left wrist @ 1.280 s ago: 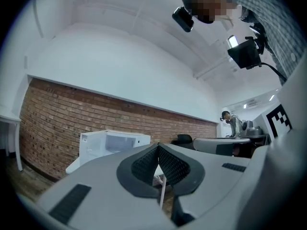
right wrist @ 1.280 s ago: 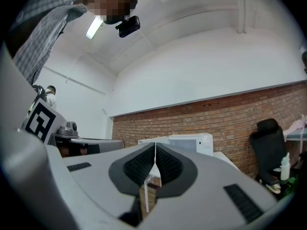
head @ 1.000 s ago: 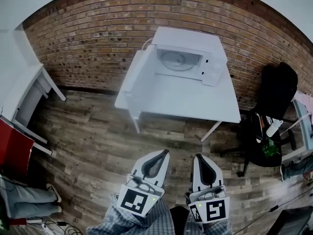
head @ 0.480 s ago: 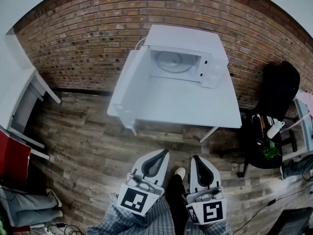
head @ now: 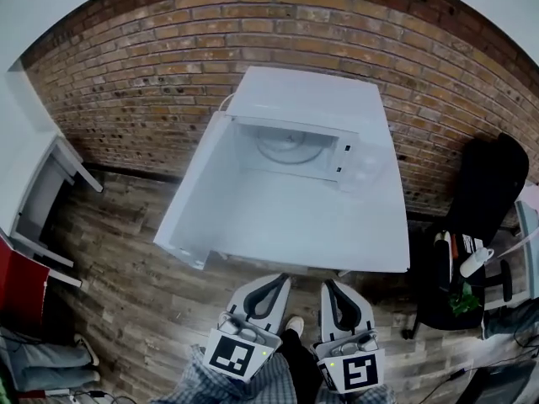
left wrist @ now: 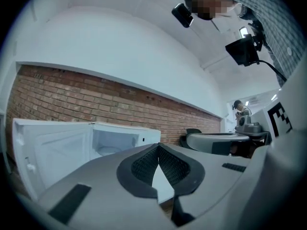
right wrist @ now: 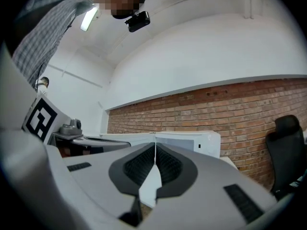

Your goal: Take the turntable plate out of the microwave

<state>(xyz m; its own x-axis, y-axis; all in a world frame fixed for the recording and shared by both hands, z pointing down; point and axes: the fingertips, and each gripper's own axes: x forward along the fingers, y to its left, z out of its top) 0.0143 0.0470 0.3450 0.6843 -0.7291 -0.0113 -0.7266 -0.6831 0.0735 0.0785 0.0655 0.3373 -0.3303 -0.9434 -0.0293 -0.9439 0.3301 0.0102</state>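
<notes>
A white microwave [head: 307, 112] stands at the back of a white table [head: 295, 217], against the brick wall. Its door [head: 202, 183] hangs open to the left. Inside lies the round glass turntable plate [head: 290, 146], also visible in the left gripper view as a pale plate [left wrist: 109, 150] in the microwave [left wrist: 125, 139]. My left gripper [head: 279, 279] and right gripper [head: 325, 284] are side by side just short of the table's front edge, both shut and empty. The right gripper view shows the microwave [right wrist: 194, 143] past the closed tips [right wrist: 155, 144].
A black office chair [head: 488, 192] stands at the right by the wall. A small black stand [head: 455, 284] with a bottle and a plant is at the right. A white desk [head: 38, 192] and a red object [head: 21, 289] are at the left. Wooden floor [head: 126, 293] lies below.
The table and microwave have come closer and larger in the head view. Both grippers have advanced together toward the table's front edge, still shut.
</notes>
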